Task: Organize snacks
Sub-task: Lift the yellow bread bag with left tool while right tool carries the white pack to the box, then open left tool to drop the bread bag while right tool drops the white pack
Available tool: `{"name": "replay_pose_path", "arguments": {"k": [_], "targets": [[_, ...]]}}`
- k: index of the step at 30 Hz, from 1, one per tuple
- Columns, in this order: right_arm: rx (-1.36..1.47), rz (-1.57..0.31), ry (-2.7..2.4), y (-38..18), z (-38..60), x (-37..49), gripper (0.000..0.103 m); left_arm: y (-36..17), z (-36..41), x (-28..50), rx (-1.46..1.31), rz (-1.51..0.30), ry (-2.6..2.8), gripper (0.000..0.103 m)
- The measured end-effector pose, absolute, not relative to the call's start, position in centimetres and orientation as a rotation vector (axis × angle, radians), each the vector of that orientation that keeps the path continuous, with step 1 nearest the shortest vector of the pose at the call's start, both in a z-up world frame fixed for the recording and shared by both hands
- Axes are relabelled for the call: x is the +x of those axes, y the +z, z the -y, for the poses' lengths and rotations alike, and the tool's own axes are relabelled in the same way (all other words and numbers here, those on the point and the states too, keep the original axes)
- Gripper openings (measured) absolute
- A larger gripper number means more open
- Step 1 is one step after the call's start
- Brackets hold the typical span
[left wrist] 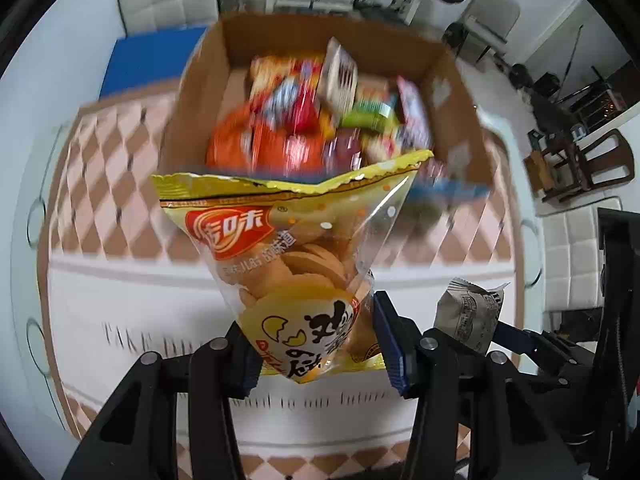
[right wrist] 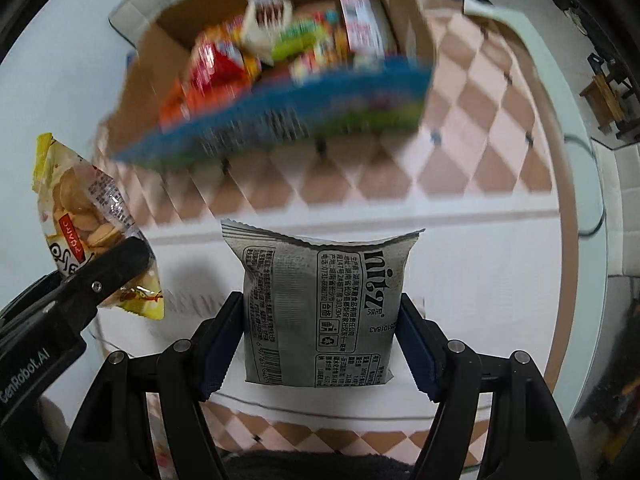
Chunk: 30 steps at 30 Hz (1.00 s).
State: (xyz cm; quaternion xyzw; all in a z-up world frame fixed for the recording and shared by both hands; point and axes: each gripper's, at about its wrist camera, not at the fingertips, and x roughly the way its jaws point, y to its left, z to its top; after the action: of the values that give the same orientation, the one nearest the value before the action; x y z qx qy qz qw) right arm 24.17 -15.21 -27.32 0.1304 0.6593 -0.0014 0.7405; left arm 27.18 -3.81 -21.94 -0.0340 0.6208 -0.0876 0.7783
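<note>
**Both grippers hold a snack packet above the bench**

Left wrist view: the left gripper (left wrist: 320, 344) has its fingers (left wrist: 390, 344) drawn fairly close together and clamped on the lower end of a yellow biscuit bag (left wrist: 296, 264). The bag stands up between the fingers, its crimped top edge toward the cardboard box (left wrist: 200, 76). Round biscuits show through the clear part of the bag. The box sits on the bench (left wrist: 100, 152), which is covered by a cloth with pink and brown diamonds. It is open and filled with mixed snack packets, blurred in this view. At the right edge, the right gripper's blue pad touches a grey packet (left wrist: 468, 320).

Right wrist view: the right gripper (right wrist: 320, 344) has its fingers (right wrist: 416, 348) spread moderately wide, one pressing each side of the grey packet (right wrist: 320, 312), which stands upright between them with its printed back facing the camera. At the left, the left gripper (right wrist: 116, 272) pinches the yellow biscuit bag (right wrist: 80, 208), held clear of the bench (right wrist: 480, 140). The cardboard box (right wrist: 408, 12) lies beyond both packets, its blue printed front blurred.
</note>
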Motion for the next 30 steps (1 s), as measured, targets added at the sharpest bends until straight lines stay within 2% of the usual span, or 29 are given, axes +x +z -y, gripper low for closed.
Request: {"name": "replay_pose_path", "arguments": {"k": [7, 10, 19, 30], "targets": [[0.301, -1.316, 0.005, -20.6, 17.1, 33.1, 0.076, -18.5, 2.5, 35.3, -0.009, -1.257, -0.187, 0.047], [0.282, -1.291, -0.012, -20.2, 17.1, 37.8, 0.076, -19.1, 1.7, 39.9, 0.012, -1.273, -0.166, 0.047], [0.229, -1.368, -0.065, -25.3, 17.3, 50.4, 0.076, -25.0, -1.1, 50.2, 0.085, -1.417, -0.066, 0.047], [0.014, -1.537, -0.042, -31.7, 16.8, 57.6, 0.076, -29.3, -1.9, 53.8, 0.124, -1.518, -0.036, 0.05]]}}
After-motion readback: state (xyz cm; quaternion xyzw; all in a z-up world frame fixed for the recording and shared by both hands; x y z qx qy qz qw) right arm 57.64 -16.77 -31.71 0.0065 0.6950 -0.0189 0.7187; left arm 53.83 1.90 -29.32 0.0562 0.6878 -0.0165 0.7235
